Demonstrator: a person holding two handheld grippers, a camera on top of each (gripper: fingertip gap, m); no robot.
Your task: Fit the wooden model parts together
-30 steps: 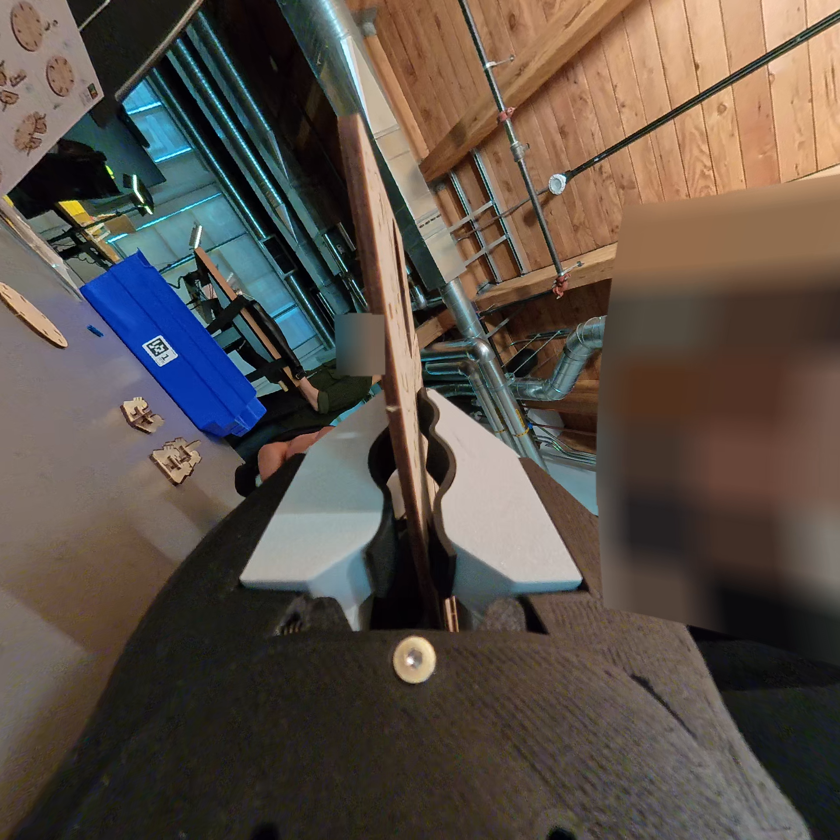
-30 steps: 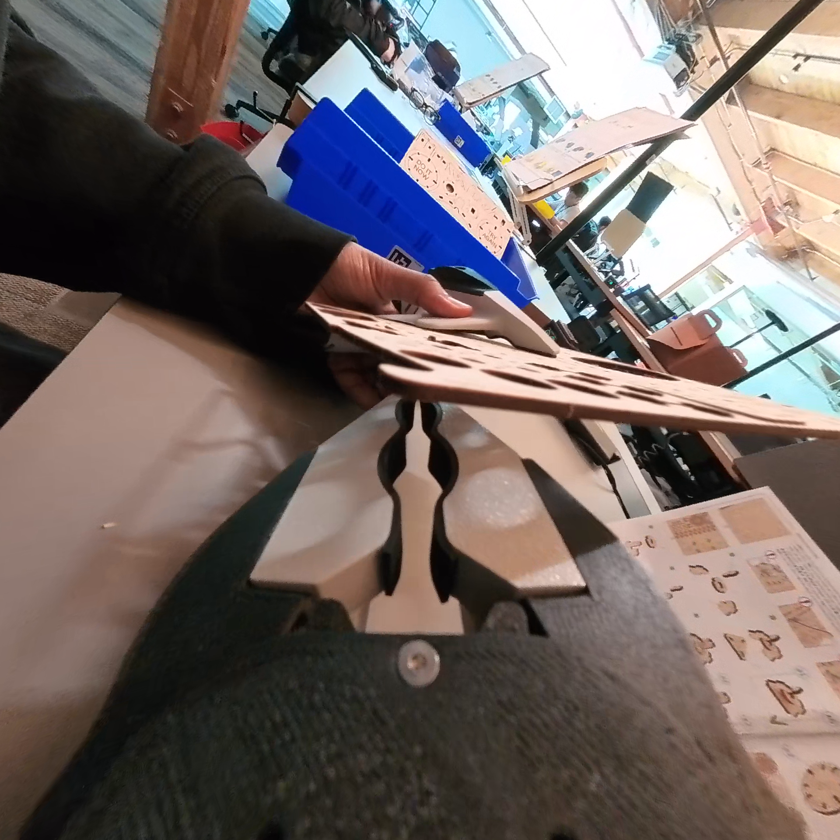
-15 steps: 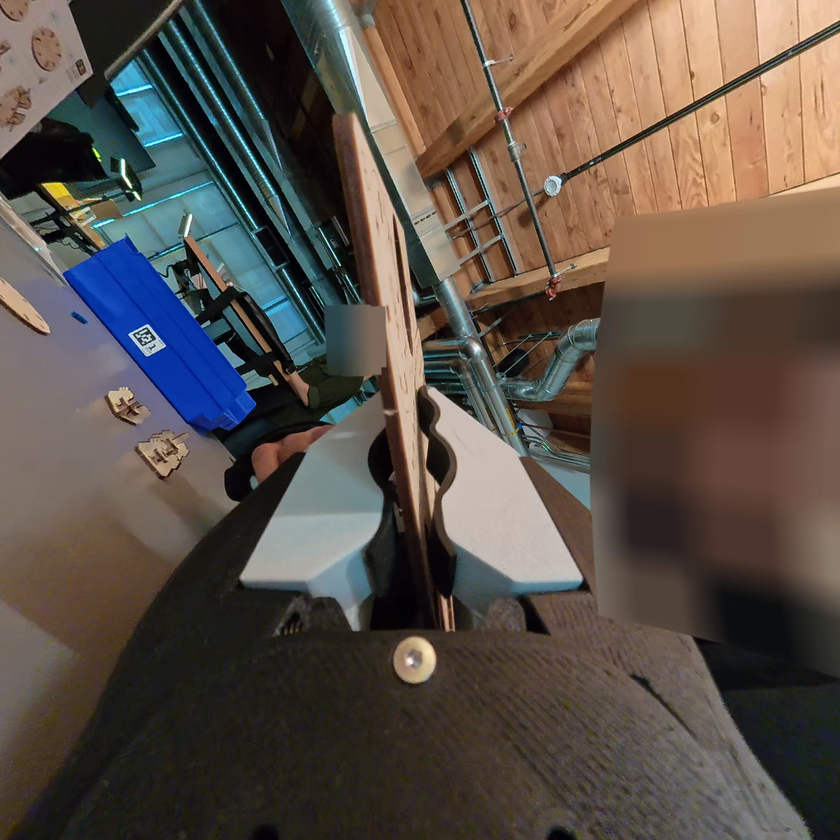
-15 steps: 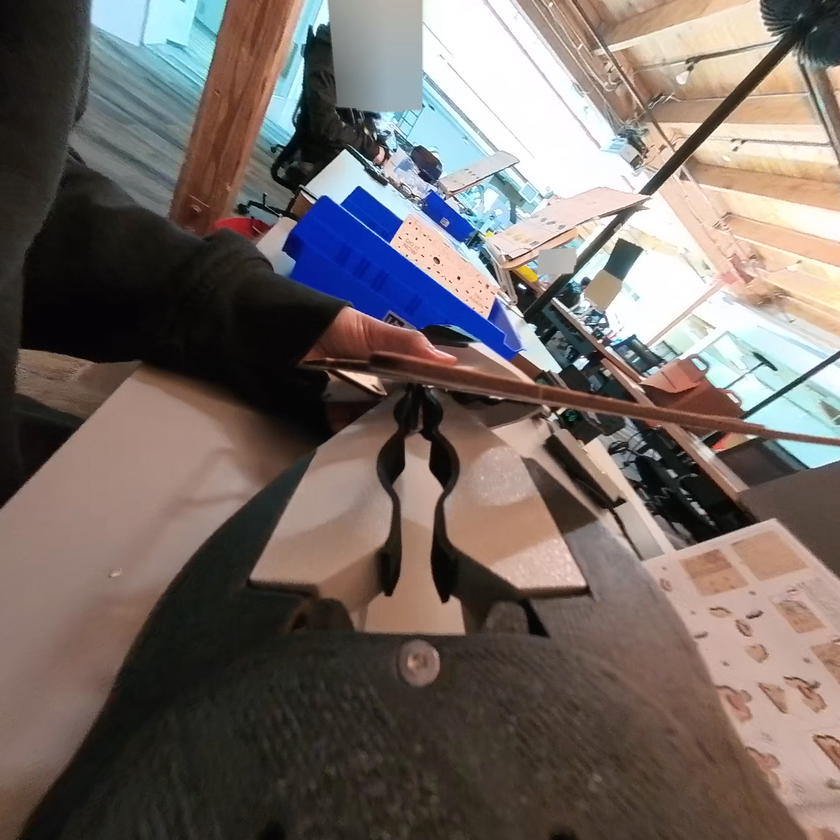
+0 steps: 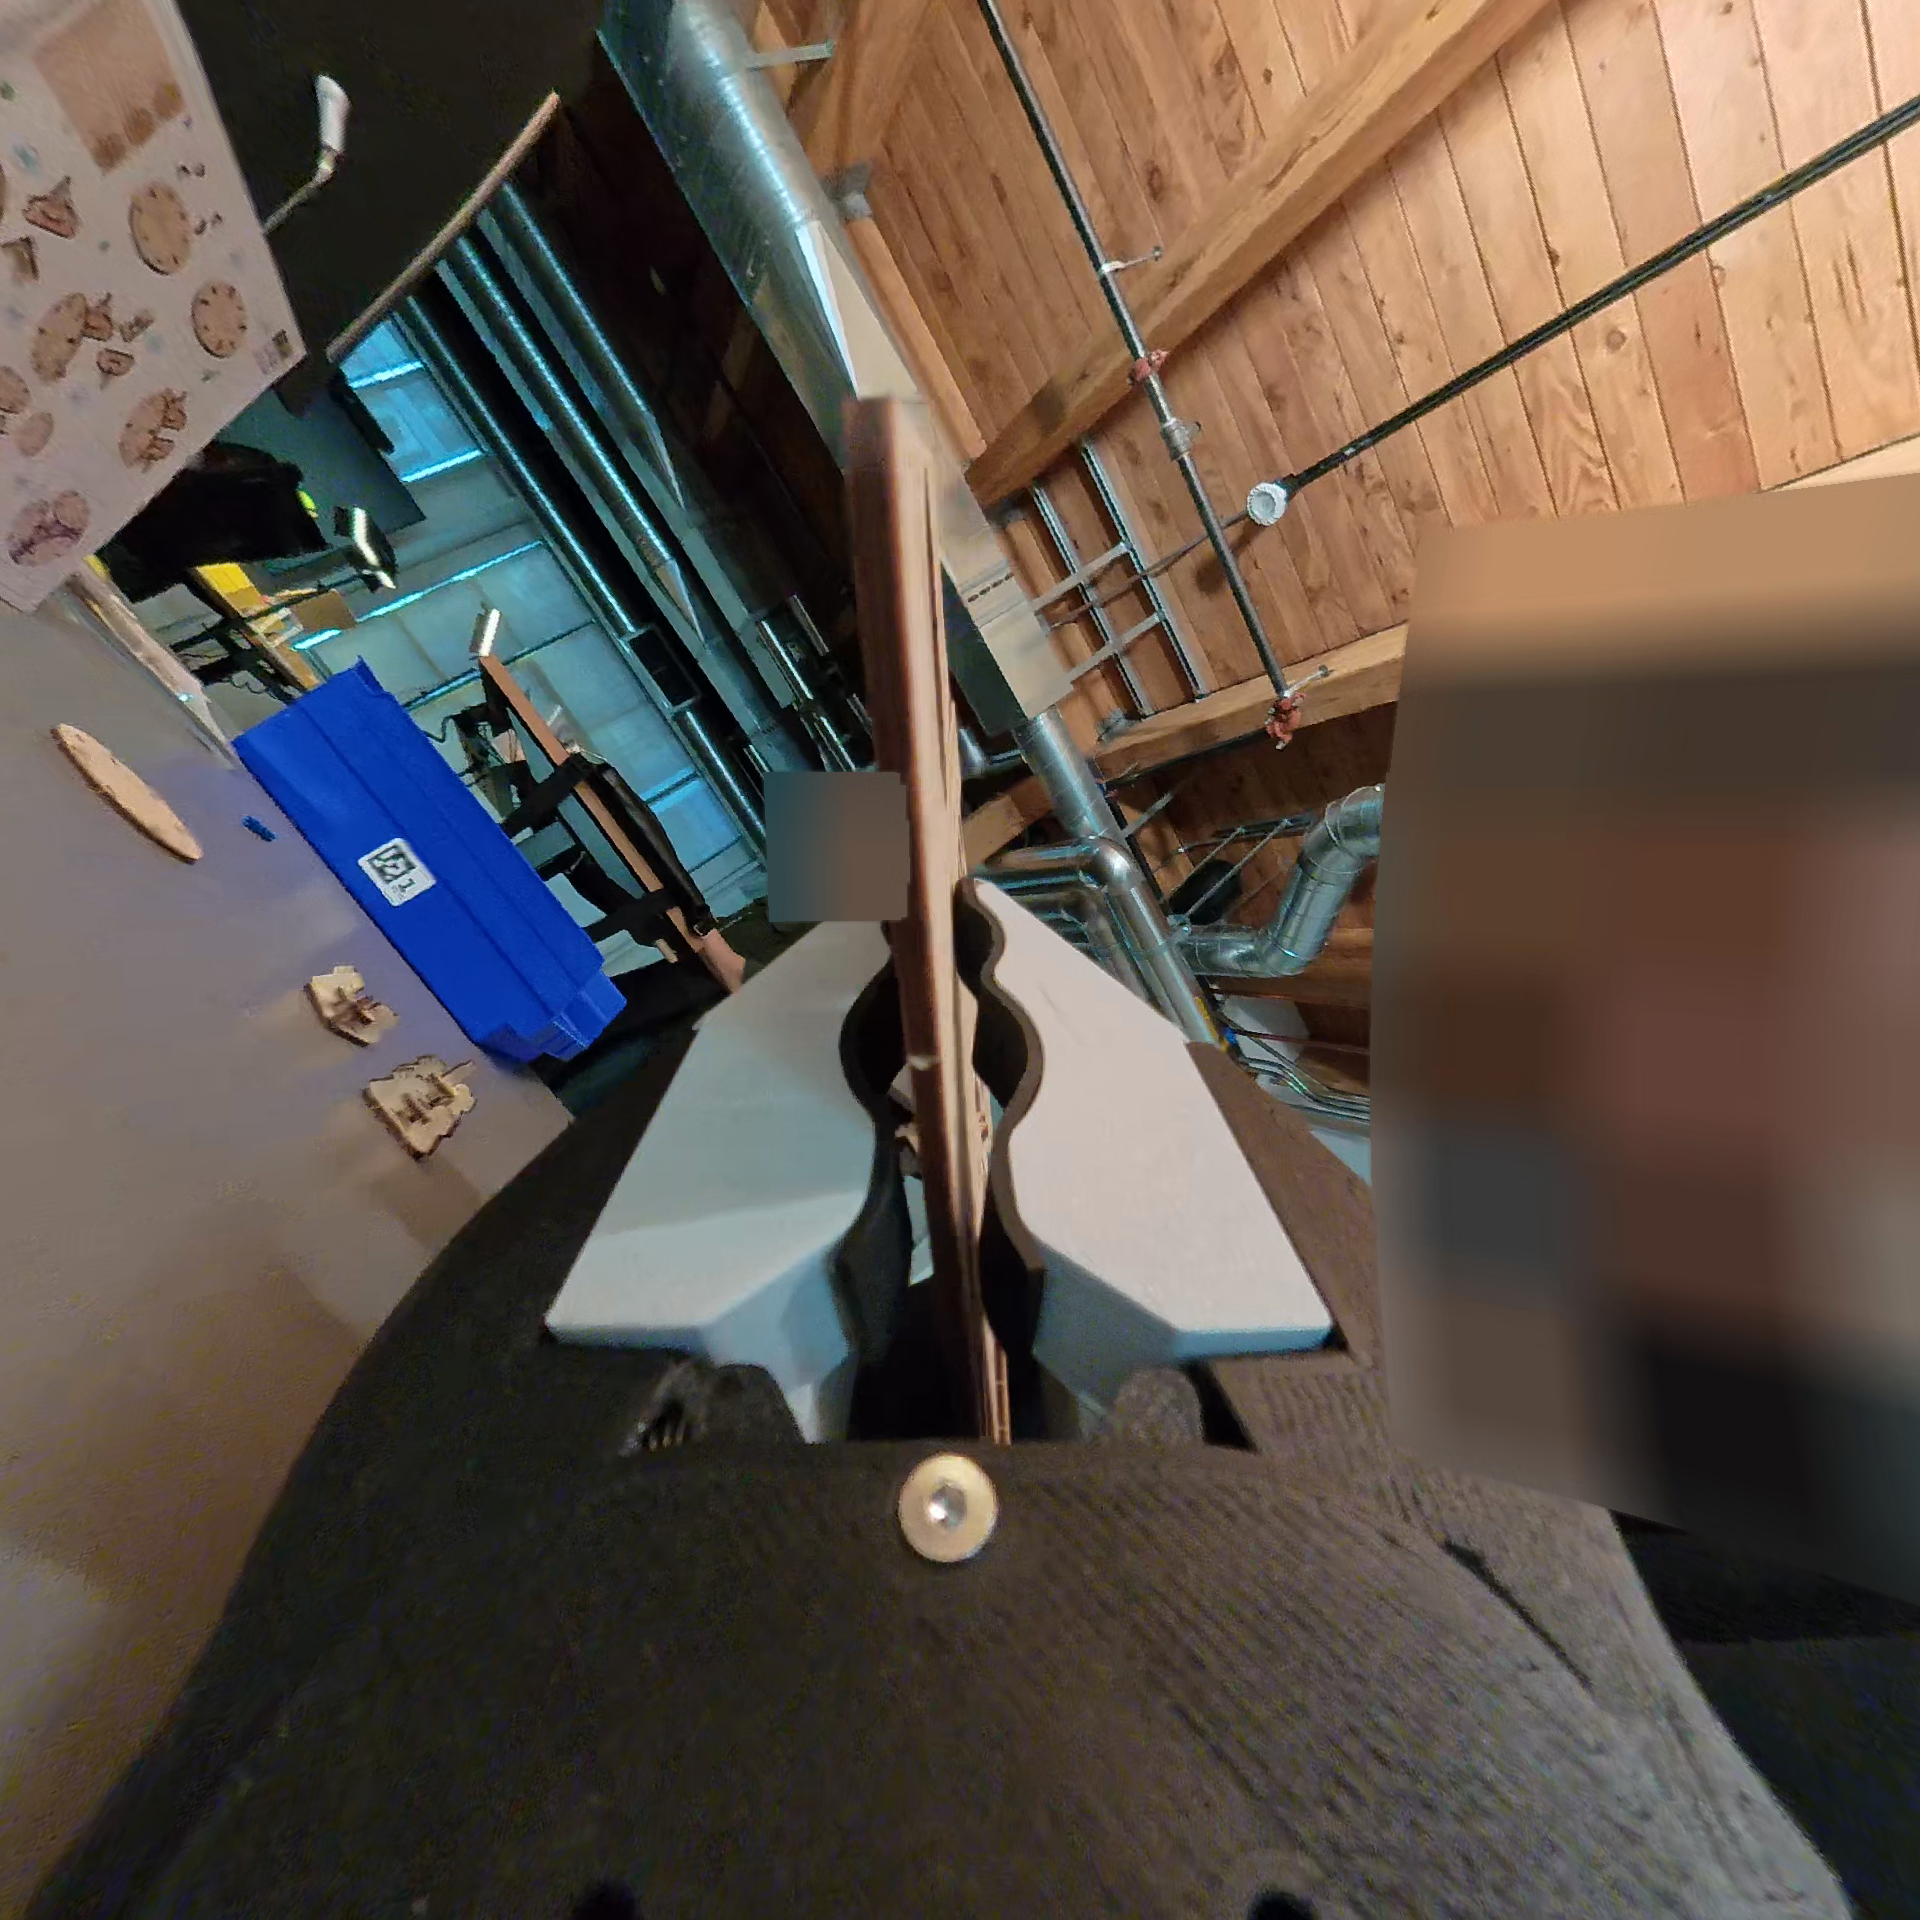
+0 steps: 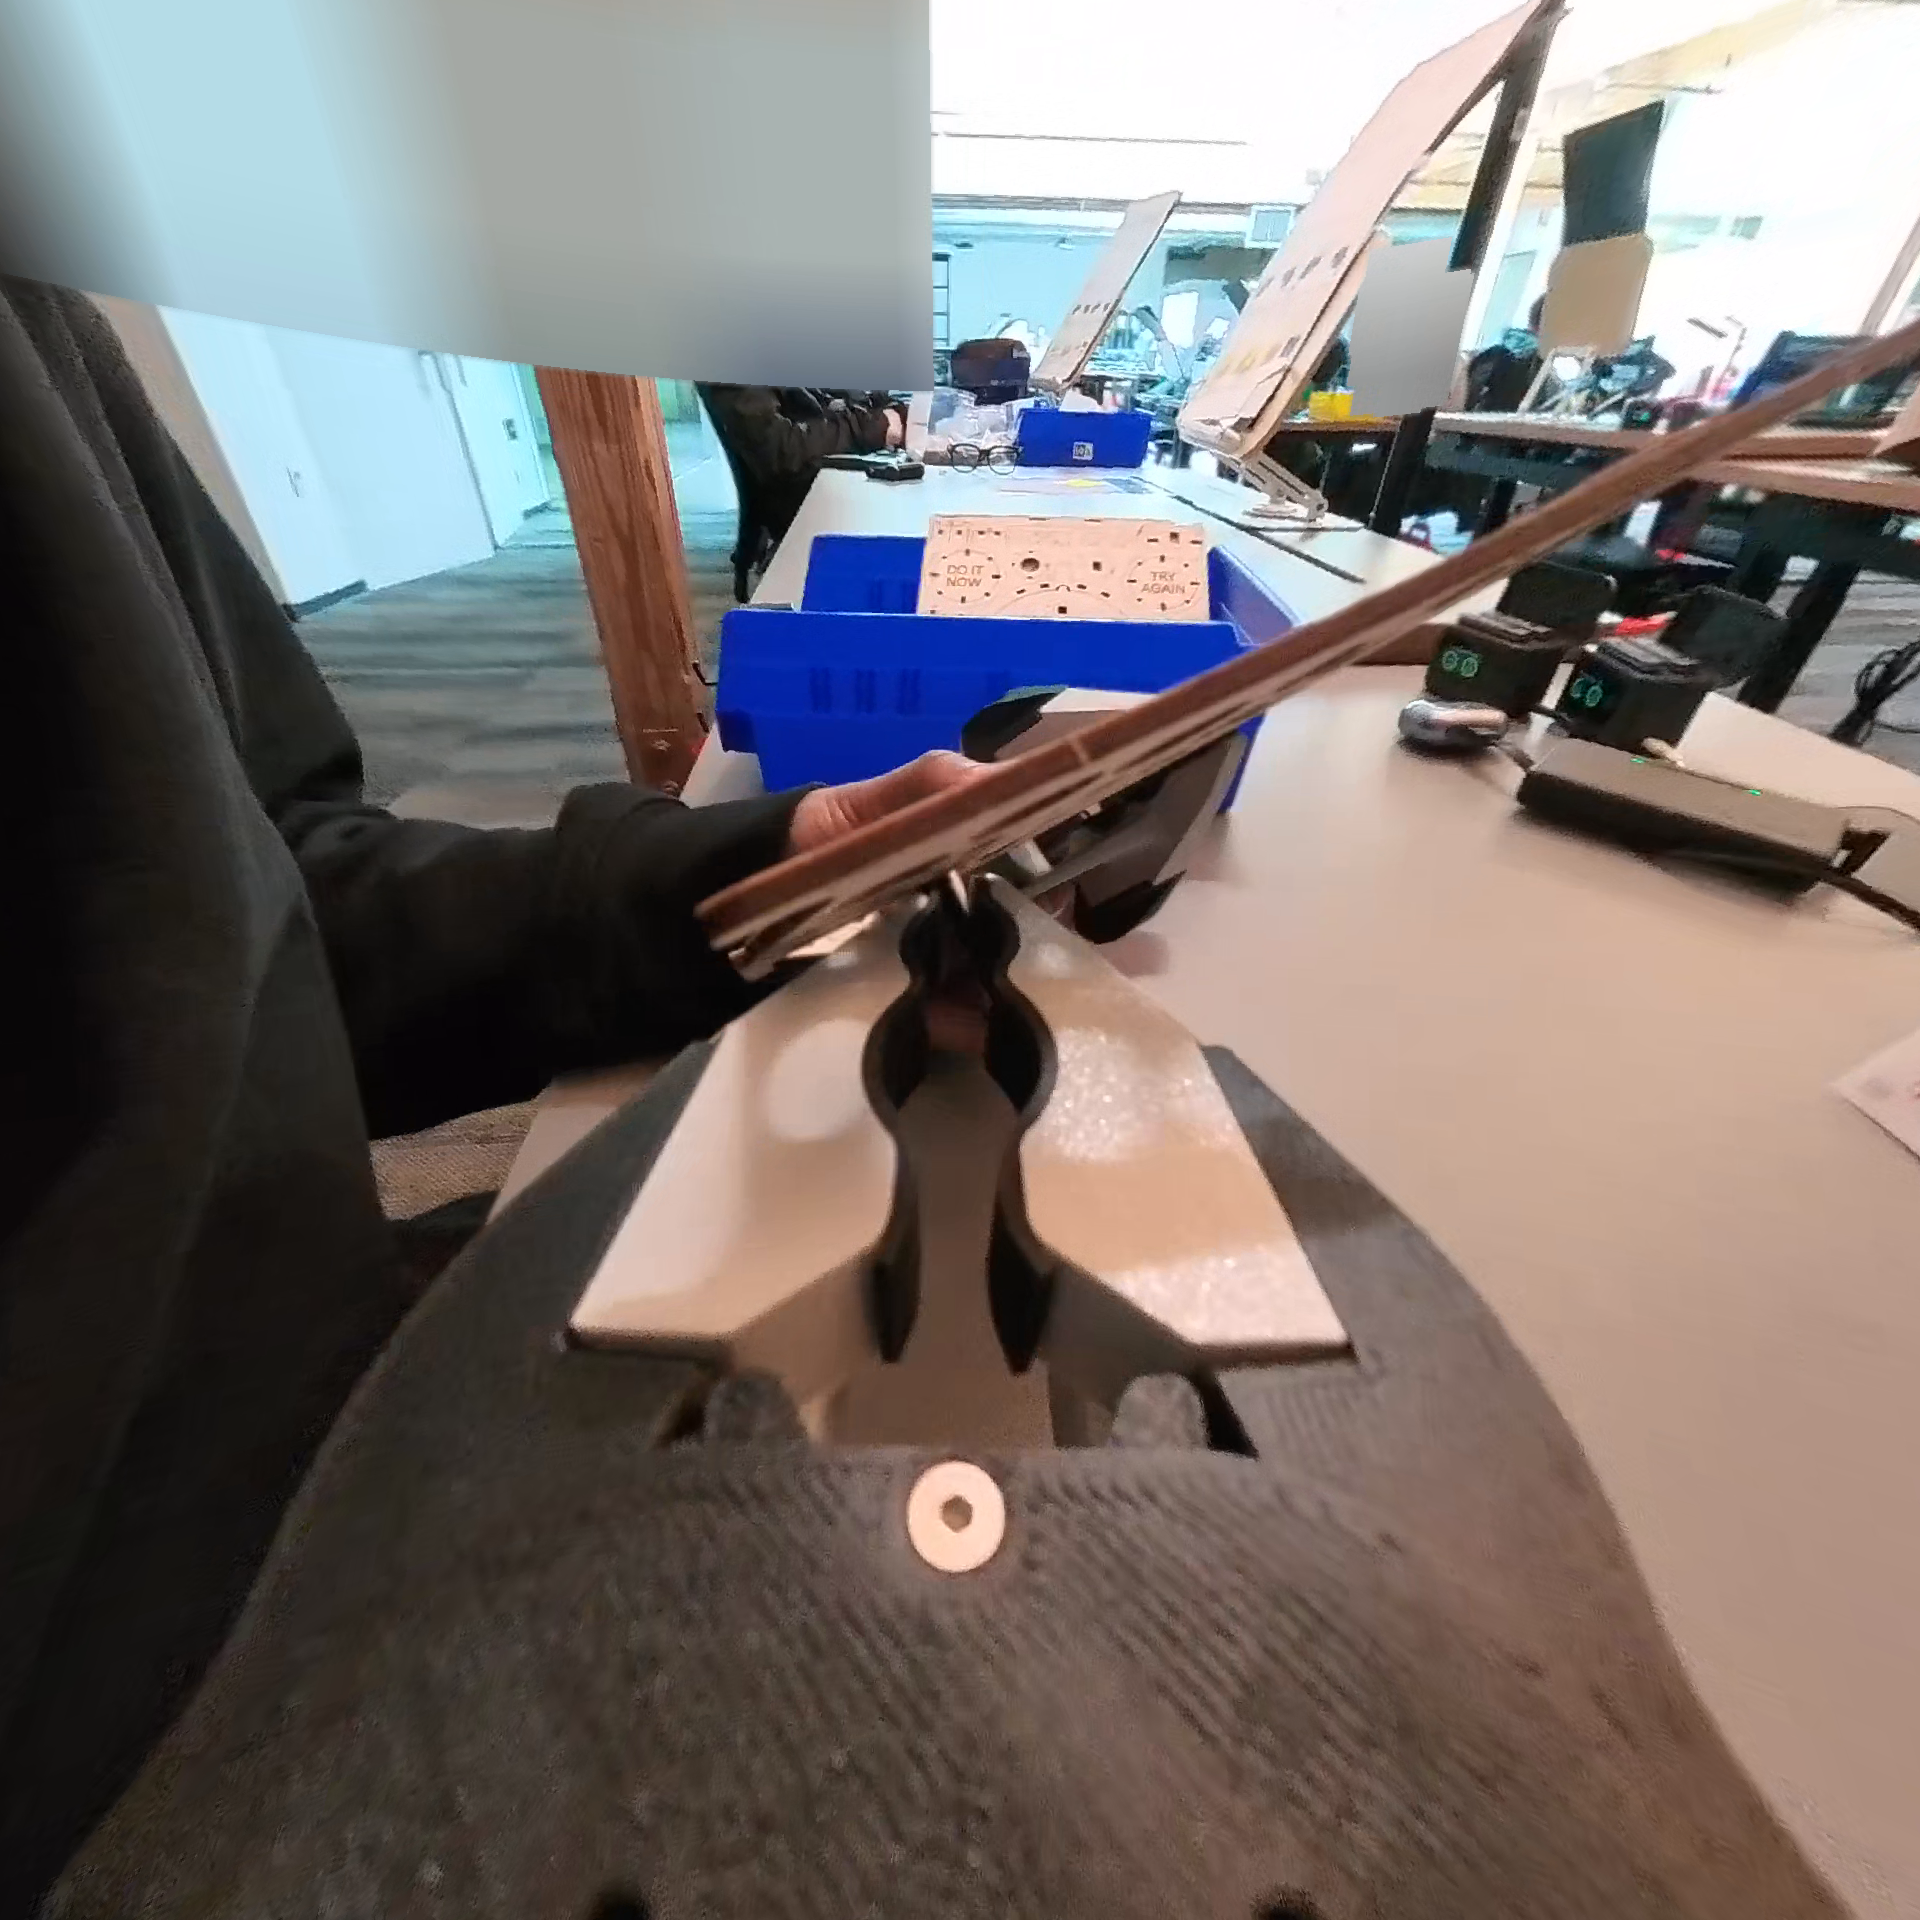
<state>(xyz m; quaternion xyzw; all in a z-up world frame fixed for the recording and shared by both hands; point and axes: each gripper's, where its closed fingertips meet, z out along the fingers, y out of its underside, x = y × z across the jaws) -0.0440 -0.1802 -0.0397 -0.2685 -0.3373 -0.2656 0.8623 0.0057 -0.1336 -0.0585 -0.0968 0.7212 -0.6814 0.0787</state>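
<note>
the left gripper [image 5: 935, 935] pinches a thin brown wooden sheet [image 5: 902, 727] edge-on, both pads pressed against its faces; the sheet stands up past the fingertips. in the right wrist view the same sheet [image 6: 1143, 748] slants across above the bench [image 6: 1455, 987], with a hand [image 6: 862, 810] in a dark sleeve behind it. the right gripper [image 6: 961, 914] sits right under the sheet's near edge with its fingertips nearly together; whether they grip anything cannot be told. small wooden cut-out pieces [image 5: 416, 1101] and a wooden disc [image 5: 125, 790] lie on the bench. farther off stands a blue bin [image 6: 883, 686] with a pale perforated wooden panel [image 6: 1060, 582] propped inside it. a second blue bin [image 6: 1081, 436] sits farther back; its contents cannot be seen.
</note>
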